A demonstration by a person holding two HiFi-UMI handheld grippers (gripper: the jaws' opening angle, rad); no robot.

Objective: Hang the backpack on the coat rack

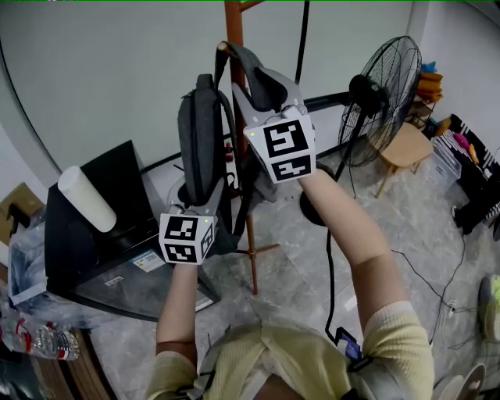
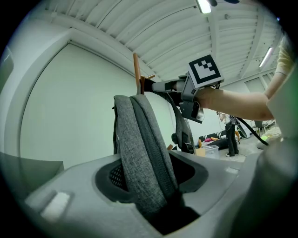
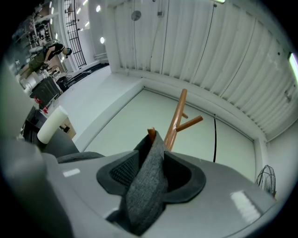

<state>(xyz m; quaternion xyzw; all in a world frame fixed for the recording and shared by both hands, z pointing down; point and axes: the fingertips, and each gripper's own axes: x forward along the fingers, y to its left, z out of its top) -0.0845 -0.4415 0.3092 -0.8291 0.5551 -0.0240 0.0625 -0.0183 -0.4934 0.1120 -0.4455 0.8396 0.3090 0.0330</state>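
1. The backpack (image 1: 201,141) is slim and dark grey. It hangs upright just left of the rack (image 1: 234,23) pole, in the upper centre of the head view.
2. Up close its fabric (image 2: 139,148) is a heathered grey weave, folded into two padded ridges with a stitched seam between them.
3. Its top strap (image 3: 149,181) runs up to a brown peg (image 3: 151,132), the peg's tip showing just above the cloth.
4. The left gripper (image 1: 205,205) is at the bag's lower end, jaws spread. The grey fabric stands between them, with pad showing on either side.
5. The right gripper (image 1: 254,86) is at the top by the peg. Its jaws are also parted around the strap, not pinching it.
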